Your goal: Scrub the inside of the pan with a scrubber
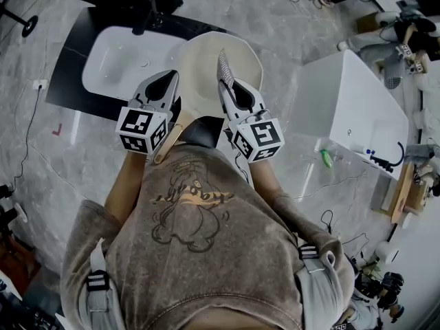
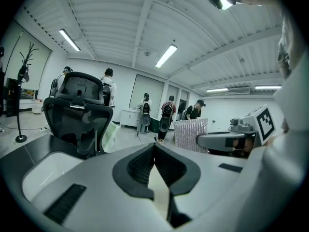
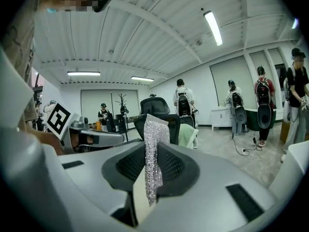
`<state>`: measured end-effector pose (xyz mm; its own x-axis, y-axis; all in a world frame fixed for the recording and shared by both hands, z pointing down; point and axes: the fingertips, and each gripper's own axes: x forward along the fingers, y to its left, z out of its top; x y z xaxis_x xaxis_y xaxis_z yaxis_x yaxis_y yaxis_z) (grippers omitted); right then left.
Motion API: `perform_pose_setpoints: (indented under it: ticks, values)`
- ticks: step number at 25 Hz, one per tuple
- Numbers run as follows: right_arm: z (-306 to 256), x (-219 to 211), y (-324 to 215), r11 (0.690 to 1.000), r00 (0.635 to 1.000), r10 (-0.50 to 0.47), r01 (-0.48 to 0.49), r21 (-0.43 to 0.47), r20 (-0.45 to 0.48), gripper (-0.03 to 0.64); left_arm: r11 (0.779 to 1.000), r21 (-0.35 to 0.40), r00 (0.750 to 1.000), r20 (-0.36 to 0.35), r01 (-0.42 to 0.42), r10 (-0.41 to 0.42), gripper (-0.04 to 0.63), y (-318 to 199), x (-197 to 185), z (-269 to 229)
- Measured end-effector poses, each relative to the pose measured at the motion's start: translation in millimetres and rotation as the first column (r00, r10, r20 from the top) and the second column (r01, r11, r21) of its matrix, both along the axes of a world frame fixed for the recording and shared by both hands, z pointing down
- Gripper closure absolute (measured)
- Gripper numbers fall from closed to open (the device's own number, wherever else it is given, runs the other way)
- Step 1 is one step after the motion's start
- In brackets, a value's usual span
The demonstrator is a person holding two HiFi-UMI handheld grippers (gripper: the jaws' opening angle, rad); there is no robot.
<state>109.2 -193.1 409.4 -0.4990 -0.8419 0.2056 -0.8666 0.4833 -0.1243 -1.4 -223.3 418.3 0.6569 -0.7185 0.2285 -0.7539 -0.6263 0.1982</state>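
Pinching scrubber (image 3: 154,129) upright between right gripper (image 3: 155,145) jaws; left gripper (image 2: 154,147) jaws clamp pan handle (image 1: 169,136).

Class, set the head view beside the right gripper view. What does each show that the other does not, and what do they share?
Only the head view: the whole pan, bowl and wooden handle, held up by the left gripper above the white basin, with the marbled floor and the person's shirt below.

Only the right gripper view: the ceiling with its strip lights and the room's far walls.

Both: the sparkly scrubber clamped upright in the right gripper, and the left gripper with its marker cube.
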Motion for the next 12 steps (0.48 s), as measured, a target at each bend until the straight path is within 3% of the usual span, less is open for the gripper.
perform_pose_setpoints:
  ticks: [12]
  values:
    - [0.6,-4.9,4.9,1.0,1.0,-0.017,0.017,0.009,-0.012,0.535,1.0,-0.012,1.0,0.013,0.023,-0.023,0.578,2.0,0.1,2.8]
